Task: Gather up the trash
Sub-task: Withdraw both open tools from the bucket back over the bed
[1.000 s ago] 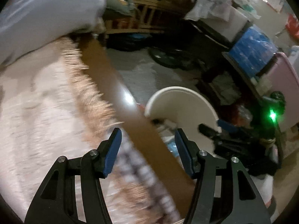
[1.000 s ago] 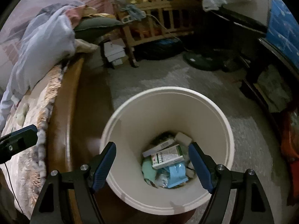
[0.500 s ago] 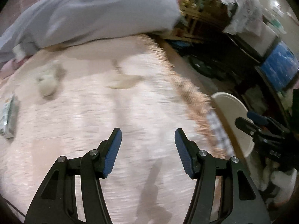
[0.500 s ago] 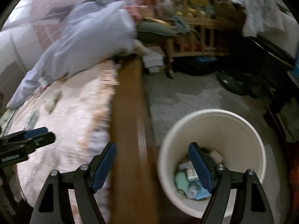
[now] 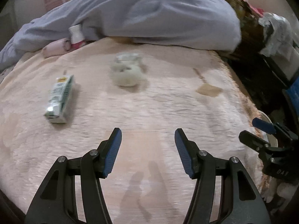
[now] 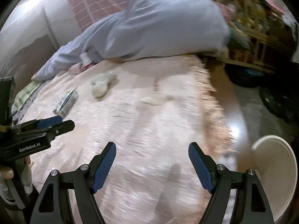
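Note:
My left gripper (image 5: 148,133) hangs open and empty over a pink fuzzy bedspread (image 5: 149,112). On the spread lie a green-and-white carton (image 5: 59,99) at the left, a crumpled whitish wad (image 5: 127,72) farther back, and a flat tan scrap (image 5: 207,89) at the right. My right gripper (image 6: 151,148) is also open and empty above the spread (image 6: 149,130); it shows at the right edge of the left wrist view as the right gripper (image 5: 265,130). The carton (image 6: 67,100) and the wad (image 6: 102,84) lie ahead to its left. The white trash bucket (image 6: 280,168) stands on the floor at the right.
A pale blue duvet (image 5: 149,15) is heaped along the bed's far side, with a small white tube (image 5: 75,34) tucked against it. A brown wooden bed rail (image 6: 237,123) edges the spread. Wooden shelving (image 6: 248,37) and dark clutter fill the right. A hand (image 6: 7,173) holds the left gripper's body (image 6: 28,136).
Both views have swung from the bucket and floor onto the bed. The bucket has slid to the right edge, and the carton, wad and scrap have come into view.

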Demonstrator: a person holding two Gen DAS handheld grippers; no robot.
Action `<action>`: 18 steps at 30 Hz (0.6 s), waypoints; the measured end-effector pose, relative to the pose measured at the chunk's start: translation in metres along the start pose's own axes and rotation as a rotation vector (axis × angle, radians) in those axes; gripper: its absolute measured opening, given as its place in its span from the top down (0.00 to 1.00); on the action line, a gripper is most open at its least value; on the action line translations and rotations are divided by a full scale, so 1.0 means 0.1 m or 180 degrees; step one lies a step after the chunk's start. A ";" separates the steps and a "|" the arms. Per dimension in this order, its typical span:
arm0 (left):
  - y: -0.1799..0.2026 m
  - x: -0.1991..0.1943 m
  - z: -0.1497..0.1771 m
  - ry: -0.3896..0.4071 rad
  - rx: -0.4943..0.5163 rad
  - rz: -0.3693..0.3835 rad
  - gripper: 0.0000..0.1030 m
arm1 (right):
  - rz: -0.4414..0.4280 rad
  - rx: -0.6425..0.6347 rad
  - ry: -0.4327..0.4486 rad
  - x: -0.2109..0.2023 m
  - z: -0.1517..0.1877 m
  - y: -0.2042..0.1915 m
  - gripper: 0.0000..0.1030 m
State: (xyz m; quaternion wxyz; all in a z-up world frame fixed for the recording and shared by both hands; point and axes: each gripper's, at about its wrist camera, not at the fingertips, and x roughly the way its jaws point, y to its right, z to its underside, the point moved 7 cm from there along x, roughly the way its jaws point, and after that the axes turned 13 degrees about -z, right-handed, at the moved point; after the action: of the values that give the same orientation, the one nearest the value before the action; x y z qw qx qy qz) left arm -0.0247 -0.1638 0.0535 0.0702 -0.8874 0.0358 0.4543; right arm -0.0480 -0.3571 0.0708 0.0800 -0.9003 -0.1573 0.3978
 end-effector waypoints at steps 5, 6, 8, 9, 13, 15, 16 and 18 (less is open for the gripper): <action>-0.40 0.05 -0.02 -0.0002 -0.0116 -0.0142 0.44 | -0.0136 -0.0083 -0.0148 0.39 -0.11 -0.34 0.25; -0.46 0.06 -0.02 -0.0006 -0.0139 -0.0157 0.44 | -0.0168 -0.0091 -0.0166 0.47 -0.14 -0.40 0.25; -0.64 0.10 -0.03 -0.0033 -0.0206 -0.0181 0.44 | -0.0220 -0.0100 -0.0186 0.59 -0.22 -0.49 0.25; -0.70 0.12 -0.04 -0.0043 -0.0233 -0.0185 0.44 | -0.0240 -0.0103 -0.0196 0.64 -0.25 -0.53 0.25; -1.04 0.22 -0.11 -0.0080 -0.0443 -0.0168 0.44 | -0.0321 -0.0106 -0.0263 0.91 -0.45 -0.70 0.25; -1.21 0.28 -0.15 -0.0112 -0.0570 -0.0137 0.44 | -0.0368 -0.0092 -0.0293 1.06 -0.58 -0.77 0.25; -1.28 0.31 -0.17 -0.0121 -0.0626 -0.0117 0.44 | -0.0384 -0.0080 -0.0297 1.11 -0.62 -0.78 0.25; -1.42 0.39 -0.23 -0.0139 -0.0733 -0.0076 0.44 | -0.0437 -0.0037 -0.0300 1.23 -0.74 -0.83 0.25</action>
State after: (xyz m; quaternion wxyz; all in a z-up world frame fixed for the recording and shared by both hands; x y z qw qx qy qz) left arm 0.0345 -0.0270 0.0483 -0.0260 -0.8798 -0.0288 0.4737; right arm 0.0670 -0.2381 0.0579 0.0944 -0.8681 -0.2246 0.4324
